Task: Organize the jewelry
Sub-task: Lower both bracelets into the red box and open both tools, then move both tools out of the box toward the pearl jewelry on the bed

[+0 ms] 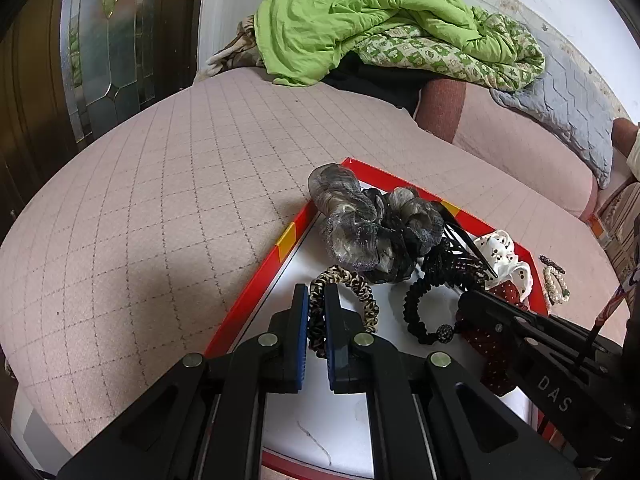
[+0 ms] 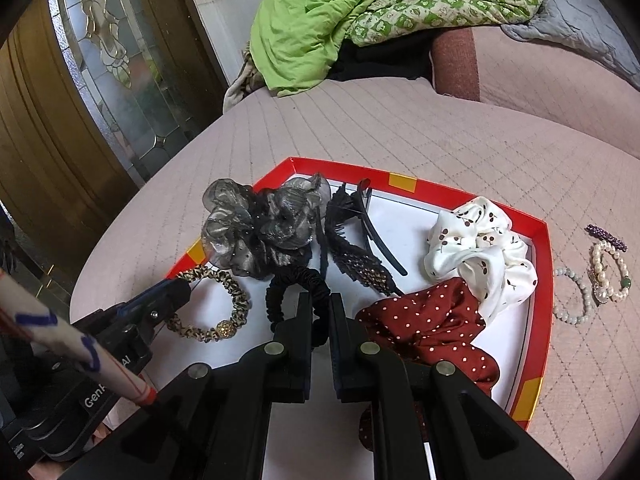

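Note:
A red-rimmed tray (image 1: 256, 284) (image 2: 544, 272) with a white floor lies on the bed and holds hair accessories. My left gripper (image 1: 316, 292) (image 2: 176, 284) is shut on a leopard-print hair tie (image 1: 360, 284) (image 2: 208, 312) at the tray's left side. Beside it, my right gripper (image 2: 320, 300) (image 1: 468, 300) is shut on a black hair tie (image 2: 296, 280) (image 1: 420, 300). Also in the tray are a grey organza scrunchie (image 2: 256, 228), black hair clips (image 2: 360, 248), a white cherry-print scrunchie (image 2: 476, 240) and a red polka-dot scrunchie (image 2: 432, 320).
Pearl and bead bracelets (image 2: 604, 272) and a purple clip (image 2: 606, 238) lie on the pink quilted bed (image 1: 180, 200) right of the tray. A green quilt (image 1: 360, 16) is heaped at the far end. A glass-panelled door (image 2: 108, 60) stands to the left.

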A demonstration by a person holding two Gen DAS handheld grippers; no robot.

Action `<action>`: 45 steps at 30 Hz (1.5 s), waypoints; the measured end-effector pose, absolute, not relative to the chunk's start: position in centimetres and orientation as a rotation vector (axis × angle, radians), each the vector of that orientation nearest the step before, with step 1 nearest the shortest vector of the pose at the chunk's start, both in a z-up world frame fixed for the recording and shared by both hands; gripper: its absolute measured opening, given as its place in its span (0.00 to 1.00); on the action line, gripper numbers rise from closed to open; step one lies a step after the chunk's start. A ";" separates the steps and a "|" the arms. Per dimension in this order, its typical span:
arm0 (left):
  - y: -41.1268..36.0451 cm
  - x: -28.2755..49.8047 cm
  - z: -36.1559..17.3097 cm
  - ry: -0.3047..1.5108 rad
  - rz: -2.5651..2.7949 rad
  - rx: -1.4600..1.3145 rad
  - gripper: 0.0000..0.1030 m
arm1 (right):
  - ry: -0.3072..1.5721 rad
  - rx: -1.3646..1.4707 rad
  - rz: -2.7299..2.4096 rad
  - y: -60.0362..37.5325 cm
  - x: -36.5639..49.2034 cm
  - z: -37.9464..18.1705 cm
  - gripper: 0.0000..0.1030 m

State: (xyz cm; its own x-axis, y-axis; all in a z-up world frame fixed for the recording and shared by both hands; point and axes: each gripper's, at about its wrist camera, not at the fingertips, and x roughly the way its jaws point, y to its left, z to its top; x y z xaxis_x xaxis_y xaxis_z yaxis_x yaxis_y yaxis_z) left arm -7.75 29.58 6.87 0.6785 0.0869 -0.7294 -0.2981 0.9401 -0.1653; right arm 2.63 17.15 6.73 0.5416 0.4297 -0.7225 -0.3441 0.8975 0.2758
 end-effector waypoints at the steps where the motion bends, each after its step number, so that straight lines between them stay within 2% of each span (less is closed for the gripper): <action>1: 29.5 -7.7 6.8 0.799 0.221 -0.280 0.05 | 0.888 0.105 0.459 17.1 2.7 6.7 0.09; 15: 29.4 -7.5 6.8 0.800 0.229 -0.272 0.10 | 0.890 0.098 0.472 17.3 2.5 7.1 0.10; 20: 29.4 -7.6 7.0 0.788 0.236 -0.267 0.24 | 0.881 0.104 0.471 17.1 2.3 7.5 0.16; 34: 28.8 -8.2 9.1 0.683 0.262 -0.282 0.25 | 0.831 0.157 0.466 15.6 1.5 10.2 0.20; 36: 28.0 -8.2 9.8 0.649 0.255 -0.278 0.27 | 0.817 0.160 0.462 14.9 0.8 11.0 0.21; 39: 26.4 -8.3 10.6 0.615 0.243 -0.251 0.32 | 0.793 0.172 0.442 13.3 -0.3 12.4 0.28; 45: 23.2 -9.1 11.8 0.582 0.202 -0.206 0.32 | 0.751 0.176 0.384 9.3 -3.6 14.8 0.29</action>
State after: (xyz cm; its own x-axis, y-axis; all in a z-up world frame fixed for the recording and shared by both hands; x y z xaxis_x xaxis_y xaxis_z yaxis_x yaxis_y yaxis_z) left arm -9.13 23.24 11.75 0.8168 0.1301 -0.5620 -0.2458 0.9599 -0.1350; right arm -3.63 9.30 14.84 0.6658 0.4007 -0.6294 -0.2764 0.9160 0.2908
